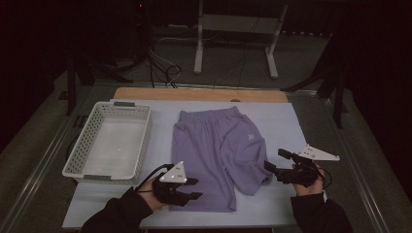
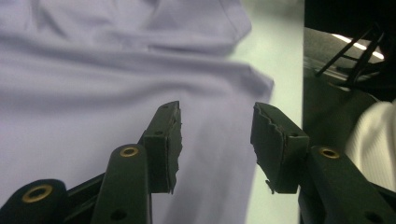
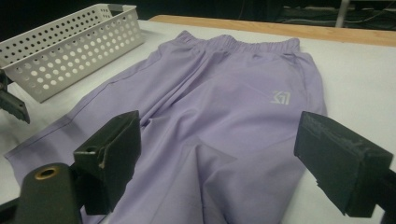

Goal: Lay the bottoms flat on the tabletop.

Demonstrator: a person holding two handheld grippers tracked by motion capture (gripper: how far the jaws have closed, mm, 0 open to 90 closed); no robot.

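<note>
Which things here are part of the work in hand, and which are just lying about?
In use: purple shorts, left gripper open at their left leg hem, right gripper open at their right leg.
Lying about: white basket, white stand and cables behind the table.

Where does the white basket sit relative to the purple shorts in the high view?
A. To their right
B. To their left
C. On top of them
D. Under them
B: the white basket stands on the table left of the purple shorts, apart from them.
</note>
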